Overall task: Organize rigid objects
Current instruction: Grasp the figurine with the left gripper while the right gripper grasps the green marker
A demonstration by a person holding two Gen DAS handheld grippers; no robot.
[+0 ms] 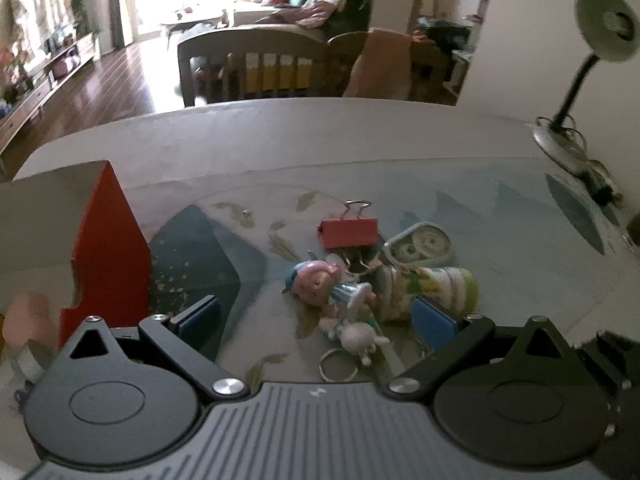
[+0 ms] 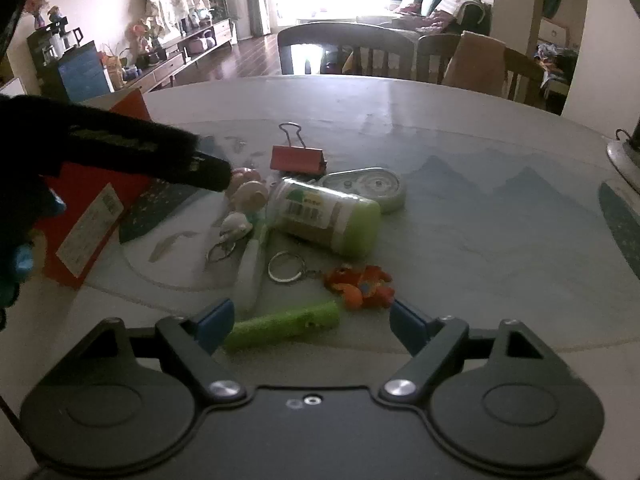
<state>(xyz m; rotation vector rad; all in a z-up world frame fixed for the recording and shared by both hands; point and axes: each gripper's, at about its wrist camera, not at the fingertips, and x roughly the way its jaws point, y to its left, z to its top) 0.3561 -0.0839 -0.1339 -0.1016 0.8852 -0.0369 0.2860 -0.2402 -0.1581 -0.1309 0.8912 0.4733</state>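
Note:
A pile of small objects lies on the patterned mat (image 2: 480,208). My left gripper (image 1: 316,324) is open low over a pink-haired doll (image 1: 320,284) and a white keychain toy (image 1: 360,338); neither pad touches them. Just beyond lie a green-capped bottle (image 1: 436,284), a red binder clip (image 1: 349,232) and a round tape dispenser (image 1: 420,244). My right gripper (image 2: 312,324) is open around a green stick (image 2: 282,326), with a gap at its right end. An orange keychain toy (image 2: 360,280) and its ring (image 2: 285,266) lie just past it. The left gripper (image 2: 208,172) shows as a dark shape over the doll (image 2: 248,192).
A red box (image 1: 108,256) stands open at the left of the pile, also the red box (image 2: 92,208) in the right wrist view. A desk lamp (image 1: 600,36) stands at the table's far right. Chairs (image 2: 344,48) line the far edge. A white pen (image 2: 252,268) lies beside the key ring.

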